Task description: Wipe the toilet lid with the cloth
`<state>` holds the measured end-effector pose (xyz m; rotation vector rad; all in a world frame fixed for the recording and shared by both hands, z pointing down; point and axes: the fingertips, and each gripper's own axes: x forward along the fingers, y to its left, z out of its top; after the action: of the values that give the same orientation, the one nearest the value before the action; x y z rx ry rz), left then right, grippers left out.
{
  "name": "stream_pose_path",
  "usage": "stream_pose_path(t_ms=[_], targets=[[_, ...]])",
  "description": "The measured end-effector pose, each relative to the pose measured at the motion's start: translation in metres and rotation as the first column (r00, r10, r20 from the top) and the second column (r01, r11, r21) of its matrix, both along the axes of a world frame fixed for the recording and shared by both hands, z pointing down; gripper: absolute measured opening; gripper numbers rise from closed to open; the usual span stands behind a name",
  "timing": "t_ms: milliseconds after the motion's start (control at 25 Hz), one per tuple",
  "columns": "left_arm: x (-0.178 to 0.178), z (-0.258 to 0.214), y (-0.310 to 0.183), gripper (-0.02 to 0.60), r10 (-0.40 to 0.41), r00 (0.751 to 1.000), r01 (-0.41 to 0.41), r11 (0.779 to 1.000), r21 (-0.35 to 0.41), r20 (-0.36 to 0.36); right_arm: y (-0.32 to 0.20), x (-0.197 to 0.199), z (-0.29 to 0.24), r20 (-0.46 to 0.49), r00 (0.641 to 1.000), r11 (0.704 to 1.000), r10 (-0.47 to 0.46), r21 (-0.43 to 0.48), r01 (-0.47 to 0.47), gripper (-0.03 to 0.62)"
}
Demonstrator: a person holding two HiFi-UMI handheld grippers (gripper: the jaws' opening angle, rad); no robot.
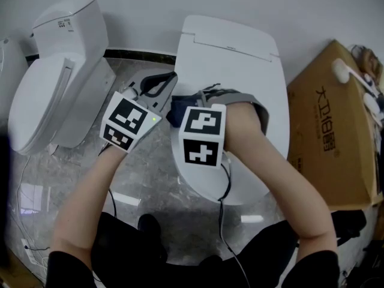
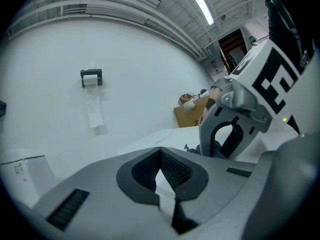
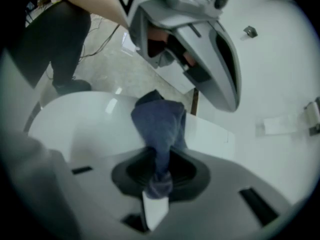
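Right gripper [image 3: 157,176] clamped on blue cloth [image 3: 159,121]; cloth on lid [image 1: 240,59], near left edge. Left gripper [image 2: 161,156] jaws together, empty, left of lid. Box [image 1: 327,125] right of lid, Chinese print.

My left gripper [image 2: 162,174] and right gripper [image 3: 157,176] are grey, each bearing a white cube [image 1: 202,135] with black square markers. I see thin black cables [image 1: 222,218] and black sleeves [image 1: 71,267].

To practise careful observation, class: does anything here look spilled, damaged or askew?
Nothing stands out: the toilet lid lies shut and unmarked, and the right hand-held gripper holds the blue cloth on it.
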<state>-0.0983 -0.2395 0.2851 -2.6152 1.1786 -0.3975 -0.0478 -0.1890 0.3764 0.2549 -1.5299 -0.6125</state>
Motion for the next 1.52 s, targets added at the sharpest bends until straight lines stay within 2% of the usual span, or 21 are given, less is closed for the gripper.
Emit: stream_pose_path(t_ms=[280, 640, 760, 880, 1040, 1200, 1320, 1520], targets=[[0.006, 0.007, 0.004, 0.015, 0.016, 1.0, -0.016, 1.0, -0.01, 0.009, 0.049, 0.003, 0.001, 0.011, 0.999, 0.999, -0.042, -0.017, 0.043, 0.078], [0.014, 0.012, 0.005, 0.015, 0.03, 1.0, -0.03, 0.999, -0.023, 0.003, 0.089, 0.008, 0.001, 0.084, 0.995, 0.998, -0.051, -0.031, 0.054, 0.078], [0.02, 0.015, 0.005, 0.015, 0.044, 0.999, -0.043, 0.999, -0.027, 0.011, 0.094, 0.009, -0.001, 0.126, 0.991, 0.998, -0.046, -0.03, 0.05, 0.078], [0.025, 0.017, 0.006, 0.015, 0.053, 0.999, -0.053, 0.998, -0.03, 0.011, 0.095, 0.008, -0.007, 0.23, 0.973, 0.999, -0.027, -0.038, 0.036, 0.078], [0.03, 0.019, 0.007, 0.015, 0.061, 0.998, -0.061, 0.998, -0.032, 0.012, 0.094, 0.012, -0.019, 0.434, 0.9, 0.995, 0.046, -0.095, -0.005, 0.078], [0.036, 0.019, 0.008, 0.014, 0.071, 0.997, -0.071, 0.997, -0.03, 0.013, 0.09, 0.016, -0.035, 0.61, 0.783, 0.986, 0.119, -0.163, -0.023, 0.077], [0.042, 0.019, 0.008, 0.014, 0.079, 0.997, -0.078, 0.996, -0.034, 0.01, 0.085, 0.022, -0.045, 0.7, 0.696, 0.98, 0.158, -0.199, -0.022, 0.077], [0.051, 0.015, 0.009, 0.015, 0.089, 0.996, -0.089, 0.995, -0.04, -0.011, 0.074, 0.032, -0.063, 0.788, 0.592, 0.981, 0.169, -0.19, -0.027, 0.077]])
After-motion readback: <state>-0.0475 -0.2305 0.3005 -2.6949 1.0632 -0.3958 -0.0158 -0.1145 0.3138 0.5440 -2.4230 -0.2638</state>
